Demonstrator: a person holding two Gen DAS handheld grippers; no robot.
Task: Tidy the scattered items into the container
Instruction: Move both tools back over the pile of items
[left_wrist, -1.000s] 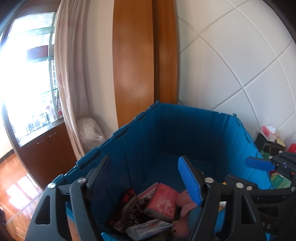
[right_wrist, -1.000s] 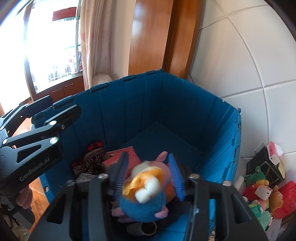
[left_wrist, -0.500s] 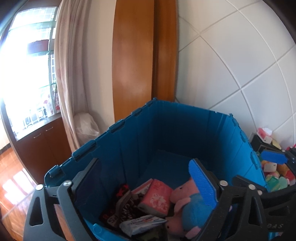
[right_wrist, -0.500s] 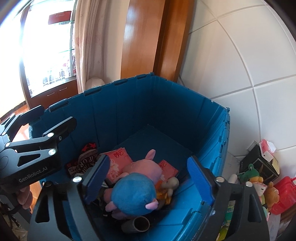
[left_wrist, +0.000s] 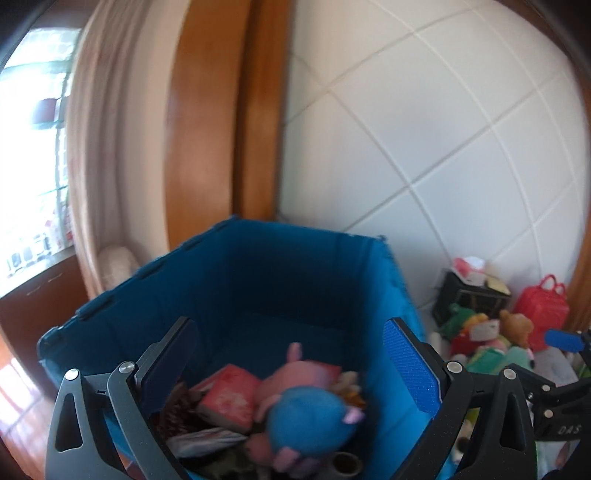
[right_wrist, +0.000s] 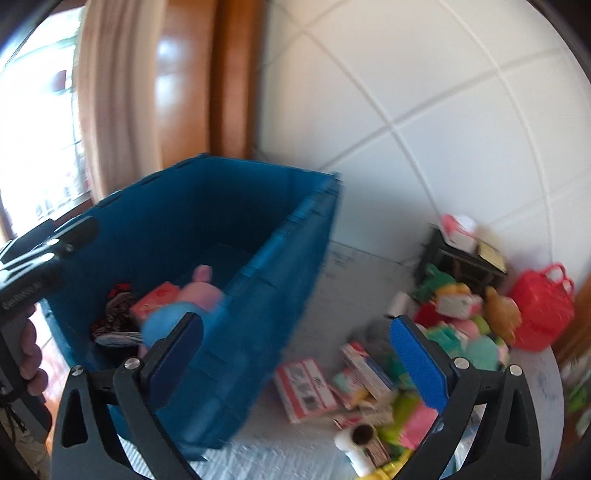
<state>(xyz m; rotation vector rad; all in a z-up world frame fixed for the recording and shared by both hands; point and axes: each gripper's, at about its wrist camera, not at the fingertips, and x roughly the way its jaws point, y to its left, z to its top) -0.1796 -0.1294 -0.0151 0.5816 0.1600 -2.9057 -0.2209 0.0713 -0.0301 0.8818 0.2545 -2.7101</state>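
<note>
Both the left tongs (left_wrist: 288, 363) and the right tongs (right_wrist: 295, 356) have just spread wide apart, with nothing between them. The pig toy (left_wrist: 306, 413) lies in the blue box (left_wrist: 295, 266), below the left tongs. The toy pile (right_wrist: 454, 332) waits beyond the right tongs, so they point there to fetch more.

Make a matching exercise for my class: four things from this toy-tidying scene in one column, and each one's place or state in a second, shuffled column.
Things:
1. pink and blue plush toy
2. red basket
3. right gripper
4. blue crate

Places or states:
A. stands left of the scattered pile
B. open, holding nothing
C. lies inside the crate
D. at the pile's far right

Pairs: 1-C, 2-D, 3-B, 4-A
</note>
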